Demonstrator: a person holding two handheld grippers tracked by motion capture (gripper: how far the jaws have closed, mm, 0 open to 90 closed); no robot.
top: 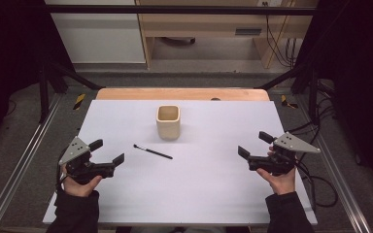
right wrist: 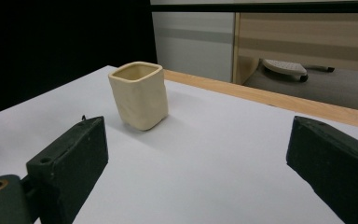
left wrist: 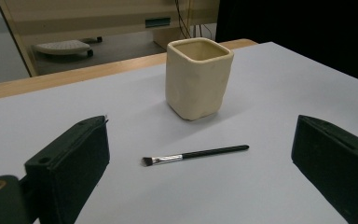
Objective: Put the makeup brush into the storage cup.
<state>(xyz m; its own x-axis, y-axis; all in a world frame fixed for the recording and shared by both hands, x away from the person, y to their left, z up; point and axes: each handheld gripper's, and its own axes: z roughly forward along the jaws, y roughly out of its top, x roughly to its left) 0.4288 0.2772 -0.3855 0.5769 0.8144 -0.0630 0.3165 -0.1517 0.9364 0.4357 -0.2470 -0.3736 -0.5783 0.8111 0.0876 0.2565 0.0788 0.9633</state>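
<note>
Dim room, black at both sides; the white table sheet (top: pixel 199 189) is evenly lit from above, no glare. The cup (left wrist: pixel 198 77) casts a soft shadow. Gripper views are sharp mid-frame, the near jaws slightly soft. The high view is grainy, low-resolution.

The cup's (top: pixel 168 121) inside bottom is hidden by its walls, and the brush's (top: pixel 152 152) bristles are too small to make out.
</note>
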